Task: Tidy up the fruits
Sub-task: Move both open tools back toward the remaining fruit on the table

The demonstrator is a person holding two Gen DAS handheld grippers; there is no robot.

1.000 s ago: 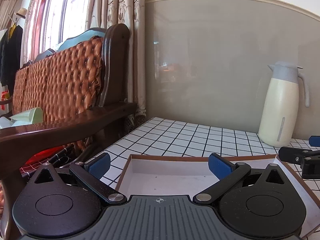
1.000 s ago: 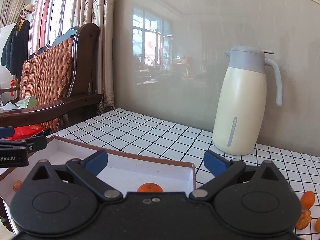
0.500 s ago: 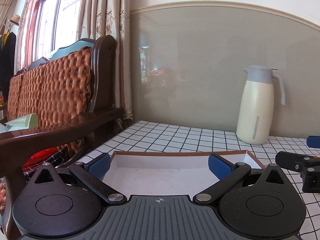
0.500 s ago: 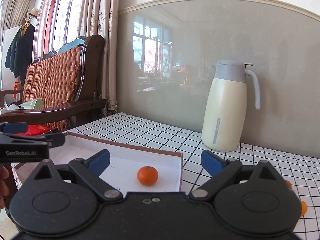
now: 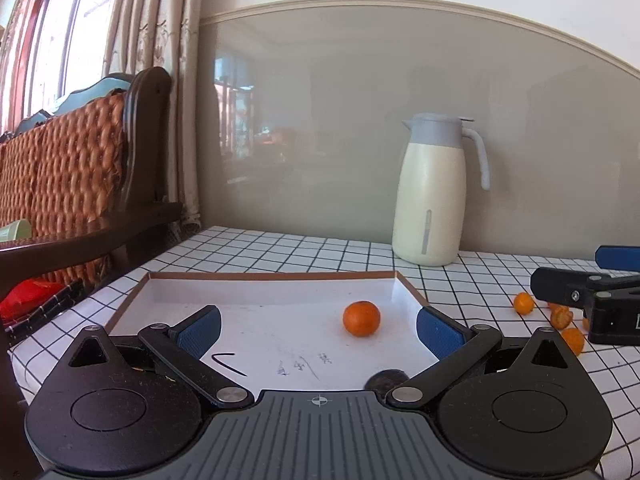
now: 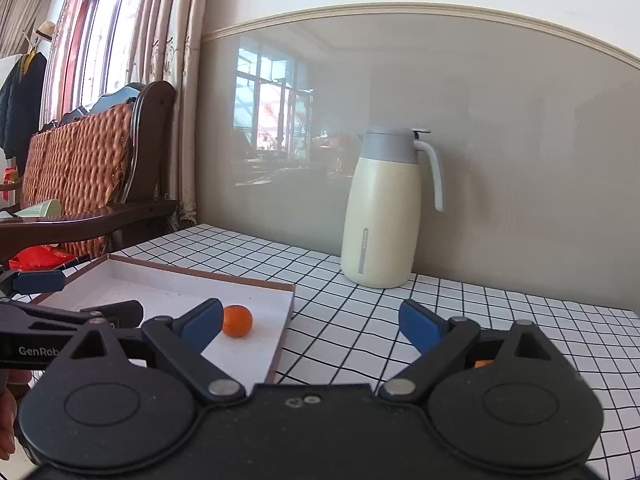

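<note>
We're closing the right hand-held gripper, nothing between its jaws; loose kumquats lying just beside it, well right of the released left hand-held gripper.

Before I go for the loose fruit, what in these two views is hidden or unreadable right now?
- Loose small oranges: left wrist view, some behind the right gripper, so no full count; right wrist view shows one sliver beside its own finger.
- Tray near edge: hidden by the left gripper body.
- Handwriting on tray floor: too small to read.
- Right gripper's jaws are closing, nothing between them.
</note>
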